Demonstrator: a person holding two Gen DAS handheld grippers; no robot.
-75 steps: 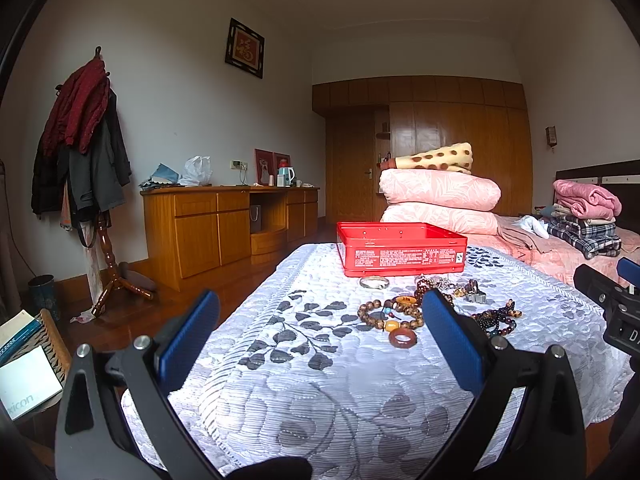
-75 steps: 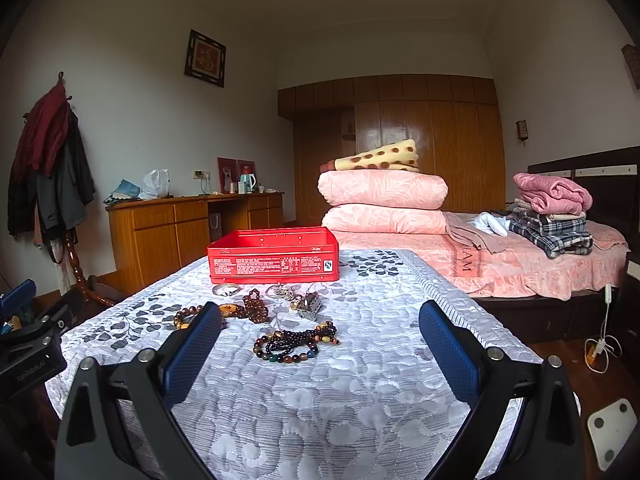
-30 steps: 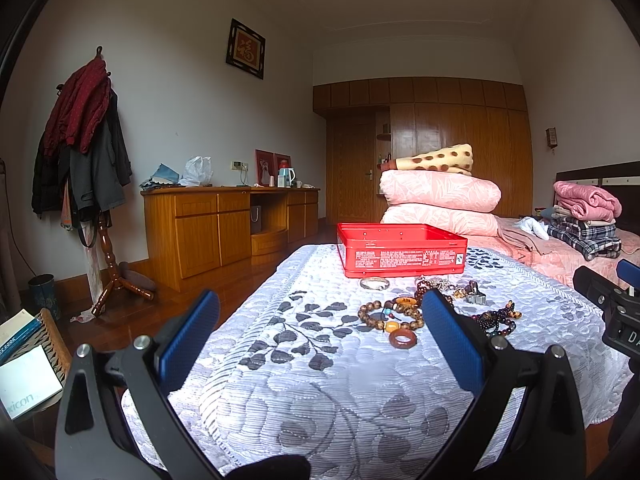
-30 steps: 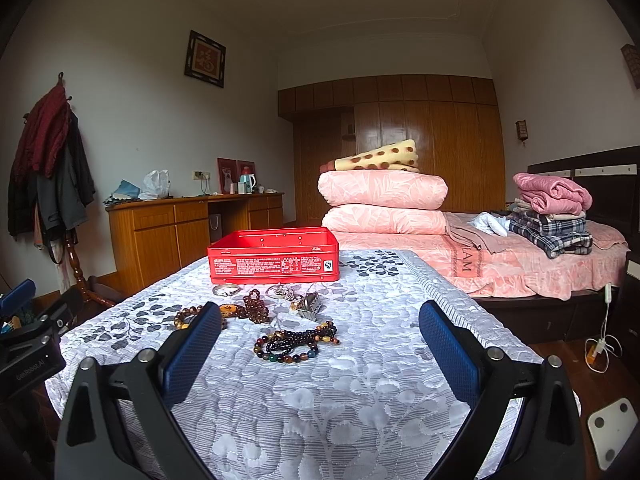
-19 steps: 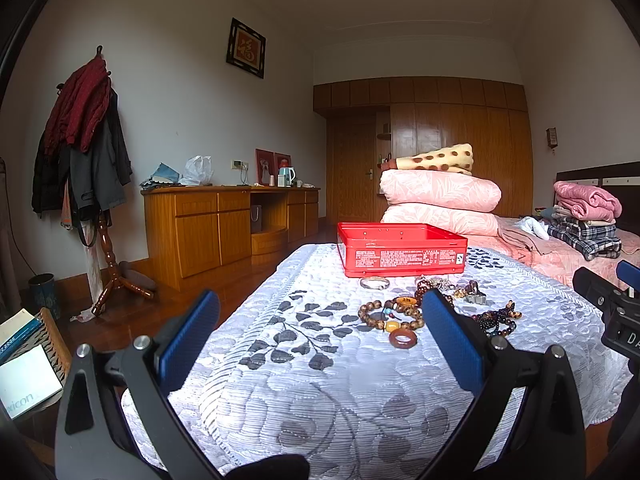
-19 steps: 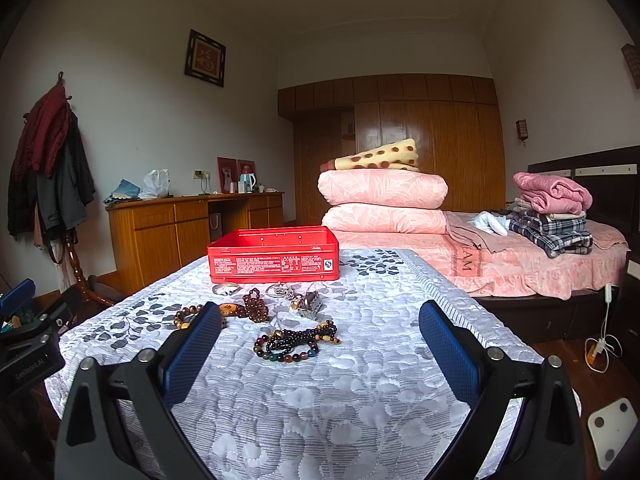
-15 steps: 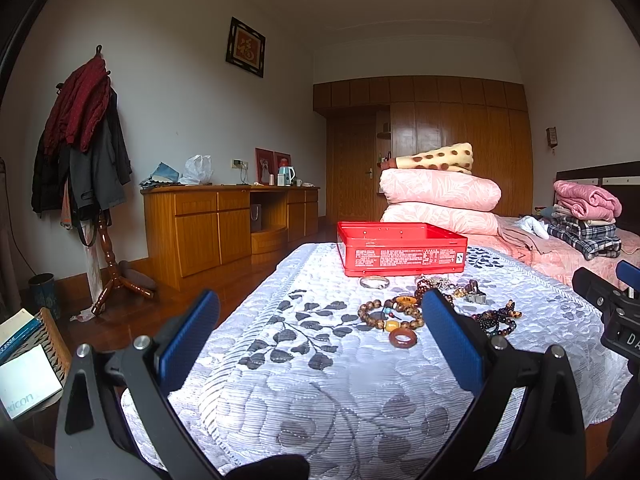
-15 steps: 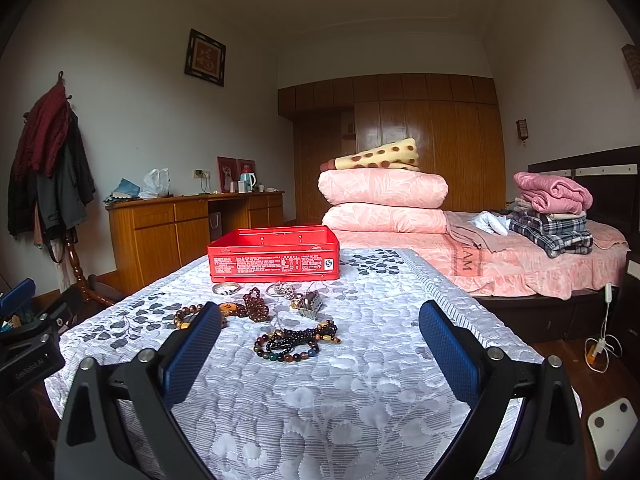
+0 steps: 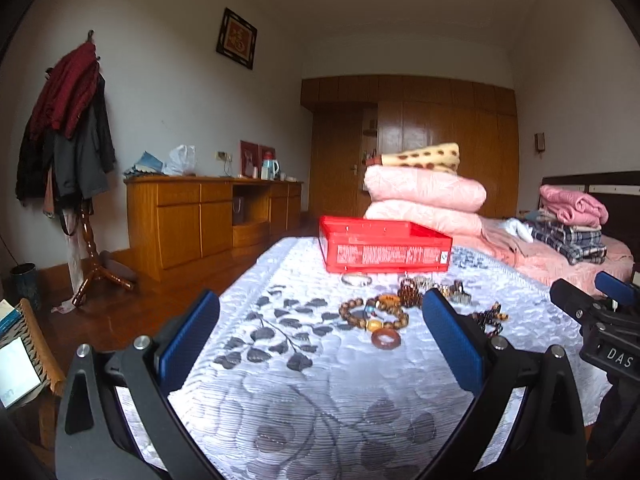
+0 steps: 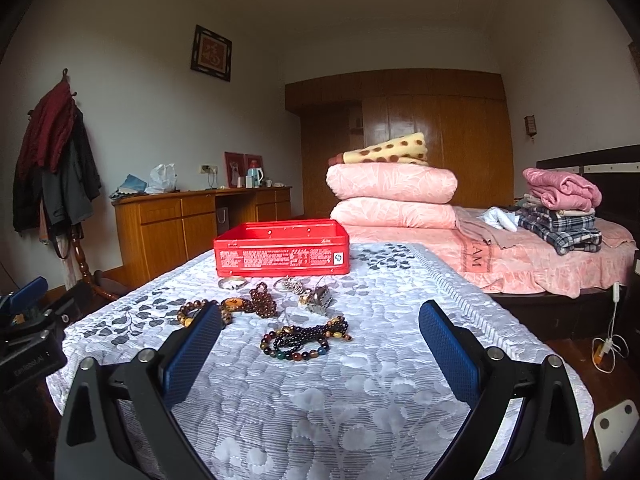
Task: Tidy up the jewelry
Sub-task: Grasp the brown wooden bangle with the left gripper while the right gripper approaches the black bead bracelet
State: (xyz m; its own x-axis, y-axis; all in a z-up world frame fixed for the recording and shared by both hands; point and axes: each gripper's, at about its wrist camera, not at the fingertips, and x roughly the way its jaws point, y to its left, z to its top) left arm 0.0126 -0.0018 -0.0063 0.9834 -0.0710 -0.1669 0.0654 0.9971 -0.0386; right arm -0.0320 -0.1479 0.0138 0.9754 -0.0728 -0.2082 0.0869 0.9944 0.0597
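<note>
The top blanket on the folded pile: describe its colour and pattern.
The top blanket is pale yellow with brown spots, clearest in the right wrist view.

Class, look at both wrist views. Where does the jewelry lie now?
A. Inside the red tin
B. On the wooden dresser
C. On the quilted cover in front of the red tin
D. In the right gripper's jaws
C: the bead bracelets lie on the quilted cover, in front of the red tin; both grippers' jaws stand open and hold nothing.
</note>
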